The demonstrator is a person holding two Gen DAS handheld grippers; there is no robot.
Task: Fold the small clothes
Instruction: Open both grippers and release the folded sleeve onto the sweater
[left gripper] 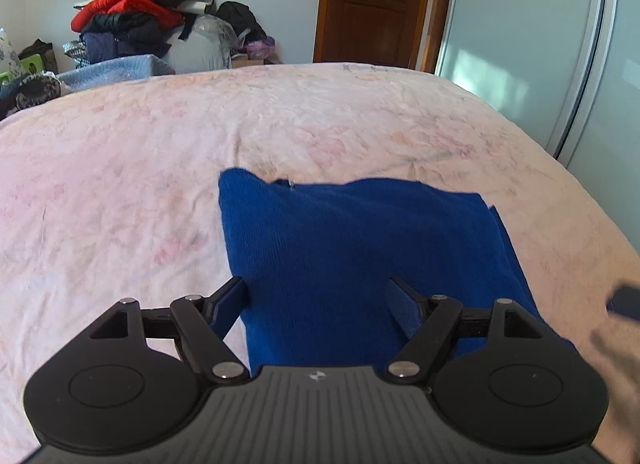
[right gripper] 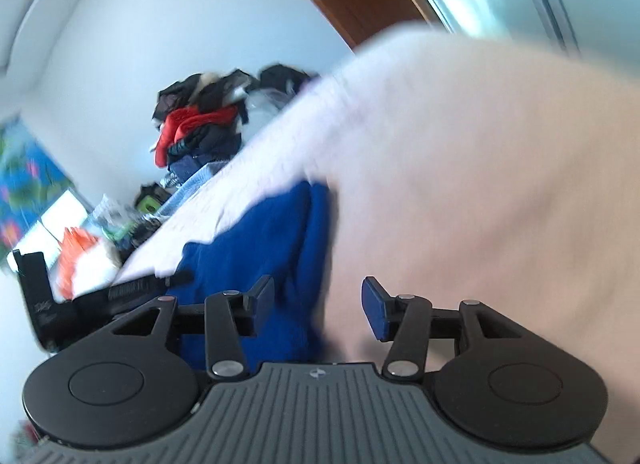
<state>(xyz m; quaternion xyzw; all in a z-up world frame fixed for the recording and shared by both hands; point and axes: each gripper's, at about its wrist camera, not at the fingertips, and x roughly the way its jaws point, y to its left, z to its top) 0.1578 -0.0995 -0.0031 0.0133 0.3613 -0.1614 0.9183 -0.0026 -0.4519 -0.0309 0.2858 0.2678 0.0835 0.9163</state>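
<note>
A blue knitted garment point(left gripper: 360, 244) lies folded flat on the pale pink bedsheet point(left gripper: 160, 163). My left gripper point(left gripper: 318, 298) hovers over its near end, open wide. Its left finger sits at the cloth's left edge and its right finger above the cloth, and neither pad presses on it. In the blurred, tilted right wrist view the same blue garment point(right gripper: 260, 248) shows beside the sheet point(right gripper: 480, 183). My right gripper point(right gripper: 320, 302) is open, with the garment's right edge running between the fingers but not pinched. A person's hand point(left gripper: 616, 364) shows at the right edge of the left wrist view.
A heap of clothes point(left gripper: 136, 19) with a red jacket is stacked against the far wall, beside a light blue basket point(left gripper: 112, 69). A wooden door point(left gripper: 372, 3) and a frosted sliding door point(left gripper: 520, 43) stand beyond the bed. The bed's right edge drops off nearby.
</note>
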